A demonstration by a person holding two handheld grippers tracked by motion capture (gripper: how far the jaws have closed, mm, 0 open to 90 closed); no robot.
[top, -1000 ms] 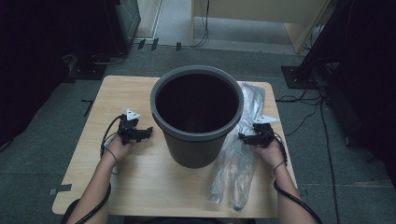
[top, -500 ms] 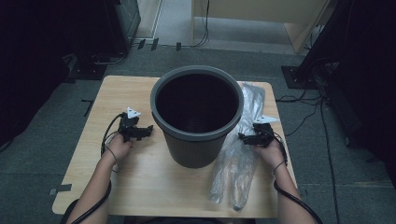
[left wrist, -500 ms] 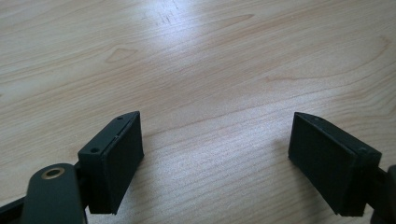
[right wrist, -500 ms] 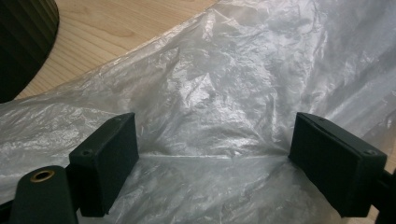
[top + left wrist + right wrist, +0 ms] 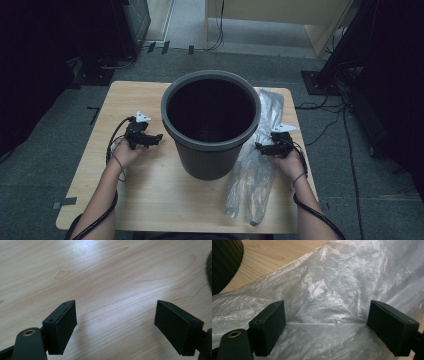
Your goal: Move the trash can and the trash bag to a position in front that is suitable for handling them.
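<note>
A dark grey plastic bin [image 5: 211,125] stands upright in the middle of the wooden table [image 5: 150,200], its mouth empty. A clear plastic bag [image 5: 255,165] lies flat to its right, stretching from the back edge toward the front. My left gripper [image 5: 154,139] rests left of the bin, open, with bare wood [image 5: 112,290] between its pads. My right gripper [image 5: 261,147] sits on the bag beside the bin, open, with crumpled film [image 5: 329,297] between its pads. The bin's ribbed wall [image 5: 224,262] shows at the left of the right gripper view.
The table is small, with its edges close on all sides. Grey carpet [image 5: 350,190] surrounds it. Dark equipment [image 5: 130,20] and cables [image 5: 325,107] stand at the back and right. A wooden desk [image 5: 280,15] is behind.
</note>
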